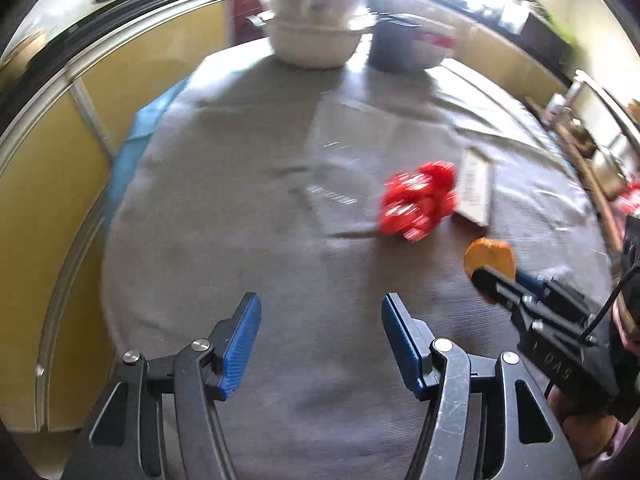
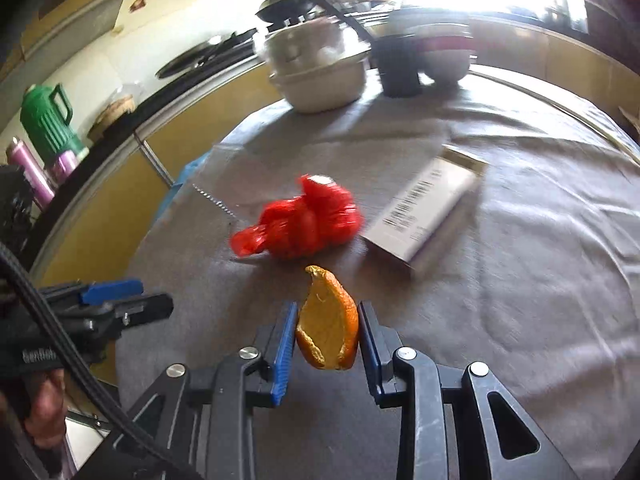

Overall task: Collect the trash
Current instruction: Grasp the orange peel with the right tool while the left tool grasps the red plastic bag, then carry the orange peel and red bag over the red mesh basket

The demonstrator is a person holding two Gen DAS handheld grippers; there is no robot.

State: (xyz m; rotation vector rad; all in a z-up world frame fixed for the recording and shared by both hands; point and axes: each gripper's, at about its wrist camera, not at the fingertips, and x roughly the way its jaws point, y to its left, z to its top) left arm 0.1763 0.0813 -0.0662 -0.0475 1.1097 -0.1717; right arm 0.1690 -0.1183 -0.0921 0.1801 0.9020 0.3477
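Note:
My right gripper (image 2: 327,330) is shut on a piece of orange peel (image 2: 330,326), lifted a little off the grey tablecloth (image 2: 520,260); in the left wrist view the peel (image 1: 490,258) shows at the tip of that gripper (image 1: 486,276). A crumpled red plastic bag (image 2: 302,222) lies just beyond the peel, and it also sits right of centre in the left wrist view as a red bag (image 1: 418,200). A white flat box (image 2: 426,210) with a barcode rests to its right. My left gripper (image 1: 320,344) hangs open over bare cloth, nothing between its blue pads.
At the table's far edge stand a white lidded pot (image 2: 320,68), a dark cup (image 2: 400,68) and a bowl (image 2: 444,60). Yellow cabinet fronts (image 1: 52,168) run along the left. A green thermos (image 2: 48,124) and pink bottles (image 2: 32,172) stand on the counter.

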